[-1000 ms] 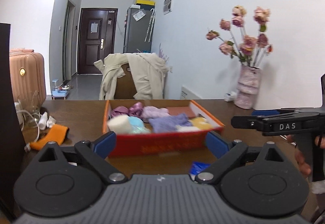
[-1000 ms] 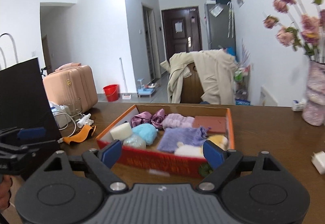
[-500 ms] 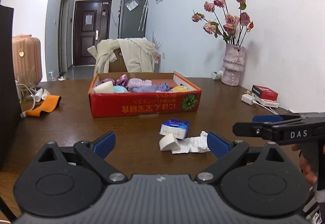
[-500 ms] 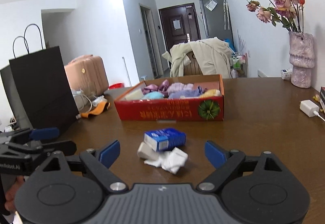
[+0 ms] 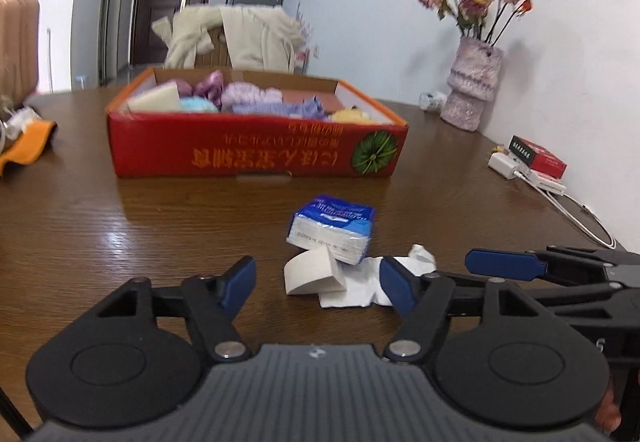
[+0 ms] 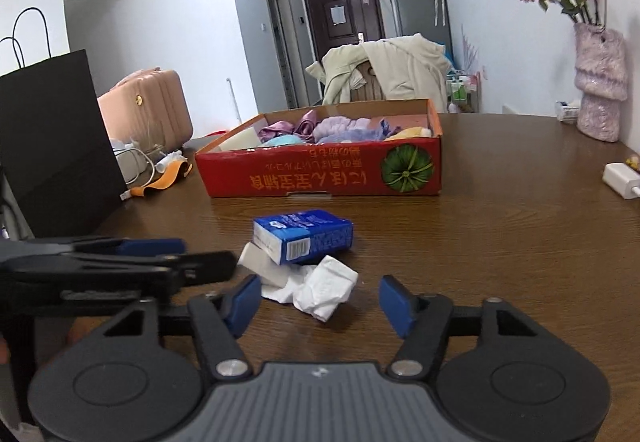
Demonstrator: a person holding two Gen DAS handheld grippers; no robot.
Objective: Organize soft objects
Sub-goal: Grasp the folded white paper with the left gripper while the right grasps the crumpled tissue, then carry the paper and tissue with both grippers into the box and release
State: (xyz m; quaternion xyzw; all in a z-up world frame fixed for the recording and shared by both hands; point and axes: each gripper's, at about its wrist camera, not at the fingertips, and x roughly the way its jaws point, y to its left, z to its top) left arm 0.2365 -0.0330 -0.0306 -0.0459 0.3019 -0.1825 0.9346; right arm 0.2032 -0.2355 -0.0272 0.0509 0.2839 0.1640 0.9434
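Observation:
A red cardboard box (image 5: 256,157) (image 6: 320,173) holds several soft items in purple, blue, white and yellow. In front of it on the brown table lie a blue tissue pack (image 5: 332,226) (image 6: 304,234), a white sponge wedge (image 5: 312,276) (image 6: 256,262) and a crumpled white tissue (image 5: 352,290) (image 6: 320,286). My left gripper (image 5: 318,286) (image 6: 180,256) hangs low over the table, its jaws closing around the wedge without touching it. My right gripper (image 6: 320,300) (image 5: 500,270) is beside it, its jaws closing with the crumpled tissue between them, not pressed.
A black paper bag (image 6: 52,145) stands at the left, with cables and an orange item (image 5: 28,145) near it. At the right are a vase of flowers (image 5: 474,89), a red pack (image 5: 536,157) and a white charger (image 6: 620,179). A chair with a beige coat (image 6: 392,73) stands behind the box.
Both grippers have dropped from above the box to low over the table, close to the tissue pile. Their jaws have narrowed.

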